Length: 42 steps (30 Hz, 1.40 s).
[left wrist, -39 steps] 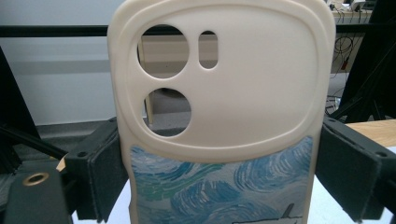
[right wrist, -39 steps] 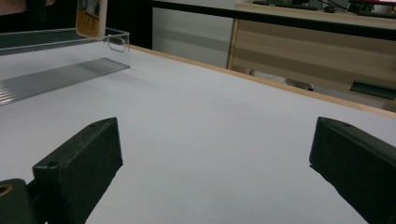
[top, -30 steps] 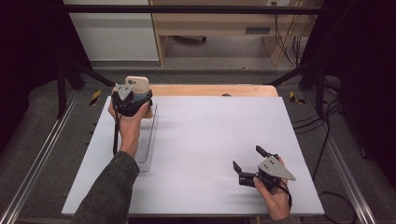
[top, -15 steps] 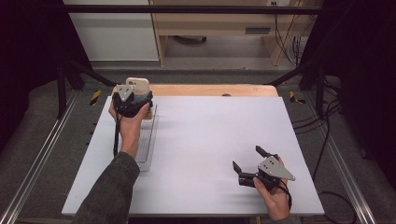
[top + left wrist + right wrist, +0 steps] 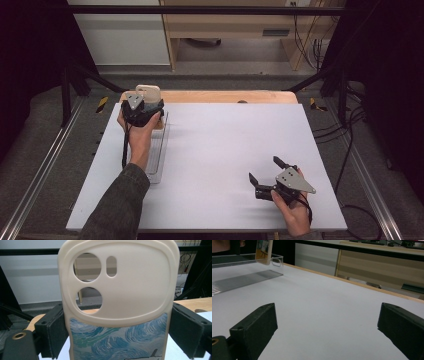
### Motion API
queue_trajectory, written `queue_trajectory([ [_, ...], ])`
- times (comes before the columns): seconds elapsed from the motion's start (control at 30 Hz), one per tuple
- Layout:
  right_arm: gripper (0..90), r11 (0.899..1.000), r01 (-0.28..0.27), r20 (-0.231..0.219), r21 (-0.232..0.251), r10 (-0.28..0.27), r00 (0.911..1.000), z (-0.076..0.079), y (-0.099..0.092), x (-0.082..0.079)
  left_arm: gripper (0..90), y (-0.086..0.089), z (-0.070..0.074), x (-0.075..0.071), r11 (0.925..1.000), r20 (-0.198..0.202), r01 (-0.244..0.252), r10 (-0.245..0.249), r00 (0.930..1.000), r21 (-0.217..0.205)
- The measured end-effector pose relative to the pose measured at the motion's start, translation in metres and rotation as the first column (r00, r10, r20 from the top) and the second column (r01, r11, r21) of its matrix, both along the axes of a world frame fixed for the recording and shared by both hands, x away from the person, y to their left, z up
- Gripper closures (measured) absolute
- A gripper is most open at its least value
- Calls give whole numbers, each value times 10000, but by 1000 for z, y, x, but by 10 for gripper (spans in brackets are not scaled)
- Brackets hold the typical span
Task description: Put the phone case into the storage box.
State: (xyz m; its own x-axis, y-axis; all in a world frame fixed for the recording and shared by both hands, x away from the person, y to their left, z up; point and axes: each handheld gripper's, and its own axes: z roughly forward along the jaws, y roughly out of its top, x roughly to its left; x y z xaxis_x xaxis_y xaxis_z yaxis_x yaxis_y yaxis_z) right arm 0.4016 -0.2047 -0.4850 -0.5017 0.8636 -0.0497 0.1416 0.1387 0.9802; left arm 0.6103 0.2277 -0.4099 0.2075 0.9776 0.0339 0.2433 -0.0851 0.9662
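While the left hand-held gripper (image 5: 146,102) pinches the phone case (image 5: 117,300) by its long edges, upright over the clear tray's (image 5: 159,165) far end, the right hand-held gripper (image 5: 266,172) rests spread, well apart on the surface (image 5: 225,140).

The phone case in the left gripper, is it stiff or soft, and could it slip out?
The phone case is an empty shell with open camera holes, so it is probably light. It keeps its shape between the jaws of the left gripper, so it seems fairly stiff. Its smooth cream rim might slip if the grip loosens.
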Motion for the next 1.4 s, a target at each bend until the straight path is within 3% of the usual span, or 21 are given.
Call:
queue_trajectory([
  [1.4,25,10000,-55,-134,3,55,9999,-1,1,1,110,-1,-12,3,9996,-338,67,-58,9994,259],
])
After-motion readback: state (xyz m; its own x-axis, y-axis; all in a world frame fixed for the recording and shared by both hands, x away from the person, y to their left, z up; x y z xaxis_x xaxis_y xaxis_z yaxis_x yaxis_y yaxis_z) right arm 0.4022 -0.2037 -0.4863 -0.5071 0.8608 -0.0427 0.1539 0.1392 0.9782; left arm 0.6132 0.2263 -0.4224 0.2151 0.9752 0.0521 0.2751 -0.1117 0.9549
